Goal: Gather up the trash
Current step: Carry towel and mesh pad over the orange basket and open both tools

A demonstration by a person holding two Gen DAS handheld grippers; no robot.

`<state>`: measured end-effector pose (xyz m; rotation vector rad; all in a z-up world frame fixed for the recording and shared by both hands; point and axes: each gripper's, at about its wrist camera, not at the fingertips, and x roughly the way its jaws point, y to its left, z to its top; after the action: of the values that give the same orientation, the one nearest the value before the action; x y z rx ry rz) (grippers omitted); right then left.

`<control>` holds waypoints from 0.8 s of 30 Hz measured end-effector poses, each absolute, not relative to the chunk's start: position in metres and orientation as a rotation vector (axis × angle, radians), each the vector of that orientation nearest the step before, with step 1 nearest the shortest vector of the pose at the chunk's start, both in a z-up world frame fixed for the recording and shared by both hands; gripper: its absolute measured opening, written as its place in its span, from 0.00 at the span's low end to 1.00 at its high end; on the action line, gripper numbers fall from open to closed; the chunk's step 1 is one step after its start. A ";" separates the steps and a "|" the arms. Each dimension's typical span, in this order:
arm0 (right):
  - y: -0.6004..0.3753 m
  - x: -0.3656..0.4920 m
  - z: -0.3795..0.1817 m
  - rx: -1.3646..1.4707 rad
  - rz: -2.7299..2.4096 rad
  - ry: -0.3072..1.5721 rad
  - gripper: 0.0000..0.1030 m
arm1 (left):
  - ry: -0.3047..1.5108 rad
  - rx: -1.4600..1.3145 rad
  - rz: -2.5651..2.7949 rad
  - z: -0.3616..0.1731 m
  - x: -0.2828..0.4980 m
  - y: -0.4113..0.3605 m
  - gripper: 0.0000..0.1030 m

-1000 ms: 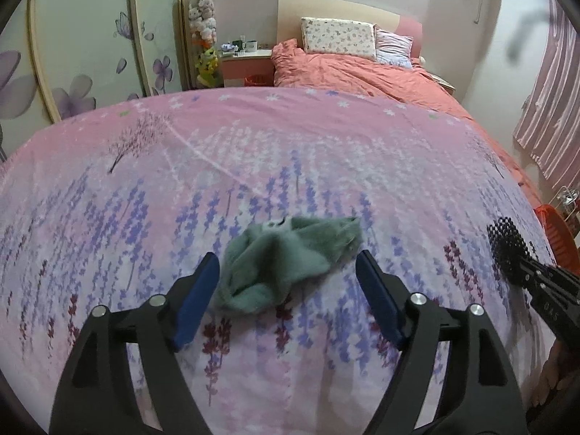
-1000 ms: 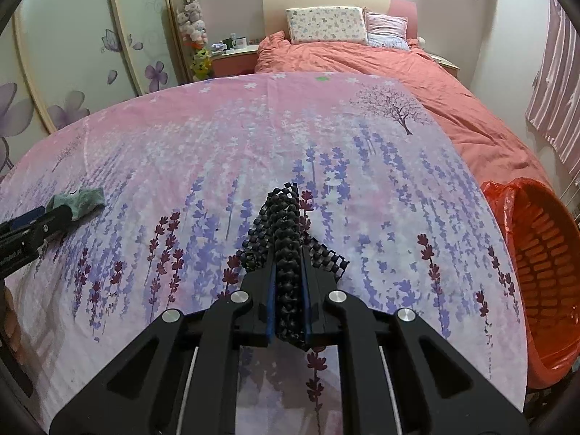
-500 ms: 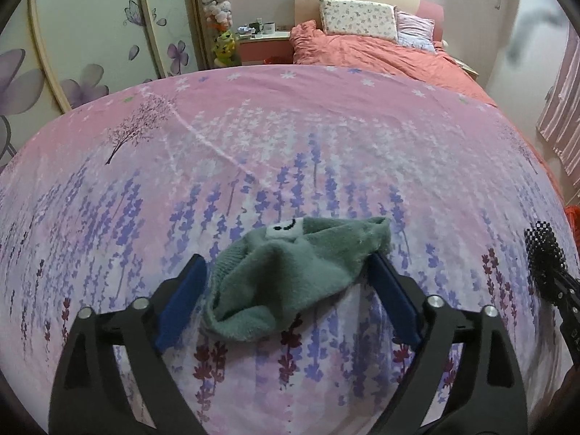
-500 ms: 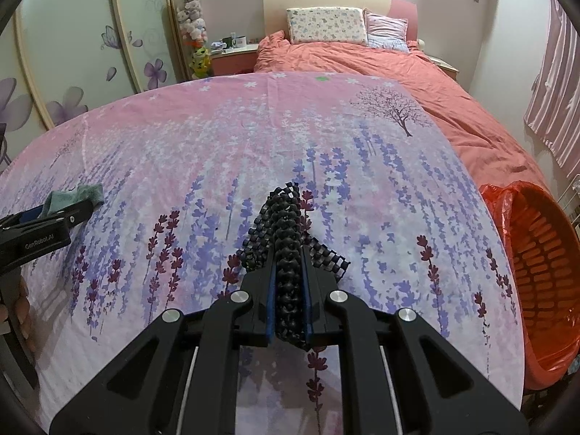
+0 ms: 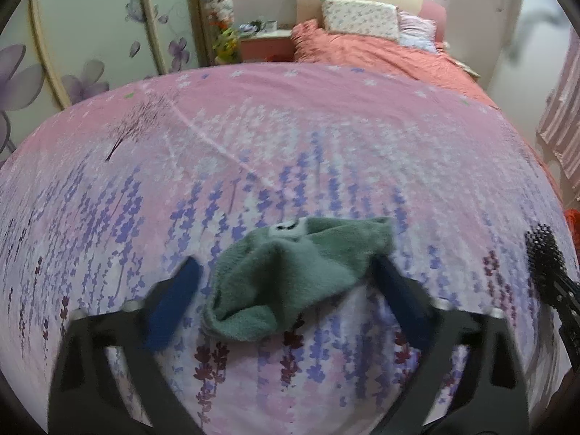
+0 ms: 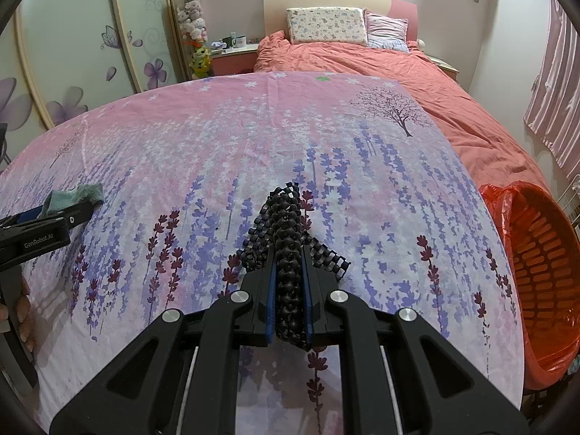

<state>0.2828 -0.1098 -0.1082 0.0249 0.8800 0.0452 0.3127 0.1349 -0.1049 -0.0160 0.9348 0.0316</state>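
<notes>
While one green sock [image 5: 290, 279] lies on the bed [image 5: 290, 137], it is framed by the wide-spread left gripper [image 5: 286, 290]. Soft and light, it can be pinched at its bunched middle. One black mesh piece [image 6: 288, 250] is squeezed by the right gripper [image 6: 289, 282], near one orange basket [image 6: 543, 282].

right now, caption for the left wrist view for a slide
Open left hand-held gripper straddles a green sock on the floral bedspread.
</notes>
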 end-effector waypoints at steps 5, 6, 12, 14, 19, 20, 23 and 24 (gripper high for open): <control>-0.116 0.283 -0.108 0.078 0.073 0.879 0.11 | 0.906 0.011 -0.041 -0.099 0.307 0.122 0.16; -0.119 0.282 -0.108 0.093 0.081 0.877 0.10 | 0.905 0.002 -0.054 -0.098 0.305 0.121 0.15; -0.145 0.257 -0.099 0.138 0.065 0.842 0.10 | 0.851 0.009 -0.082 -0.082 0.282 0.113 0.14; -0.155 0.246 -0.089 0.151 0.053 0.814 0.10 | 0.820 0.020 -0.085 -0.070 0.274 0.107 0.14; -0.181 0.220 -0.055 0.167 0.022 0.733 0.10 | 0.737 0.046 -0.120 -0.035 0.247 0.081 0.14; -0.188 0.213 -0.048 0.168 0.011 0.715 0.10 | 0.721 0.050 -0.129 -0.028 0.241 0.074 0.14; -0.202 0.196 -0.029 0.162 -0.017 0.672 0.10 | 0.682 0.057 -0.167 -0.009 0.224 0.051 0.14; -0.207 0.193 -0.024 0.158 -0.024 0.662 0.10 | 0.671 0.061 -0.184 -0.003 0.218 0.042 0.14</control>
<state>0.1930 -0.2069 -0.0243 0.1579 0.6623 -0.0242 0.2184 0.0421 -0.0027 0.0607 0.6713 -0.1839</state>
